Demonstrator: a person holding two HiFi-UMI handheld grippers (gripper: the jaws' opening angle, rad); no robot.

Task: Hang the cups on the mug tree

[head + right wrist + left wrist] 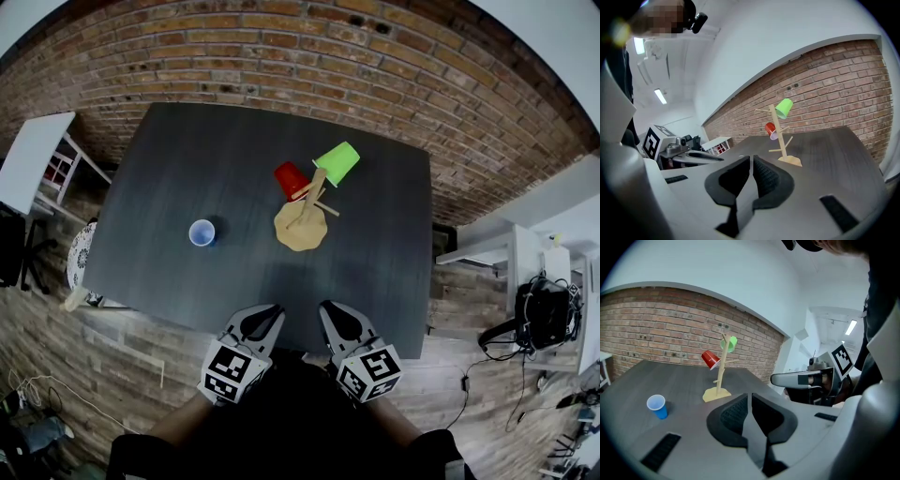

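Your left gripper [263, 319] has its jaws pressed together with nothing in them. Your right gripper [335, 317] is just beside it, jaws almost together too, and also empty. Both hang at the near edge of the dark table [178, 150], which looks smooth with faint wood lines.

A little way ahead of your left gripper, and a bit to its left, stands the blue cup [202, 232]. It sits upright with its mouth up, alone on the table. It looks like thin plastic, so it is likely very light and squashy, and it may tip or slide if you bump it. Open the jaws first, then pinch one side of the wall near the rim, and squeeze softly.

Farther ahead, straight out from your right gripper, is the mug tree [302, 228]. It looks like pale wood, with a flat wavy foot, a thin pole and skinny pegs. The red cup [290, 178] and the green cup [337, 161] already hang on it. Behind the table is a rough brick wall [309, 56].
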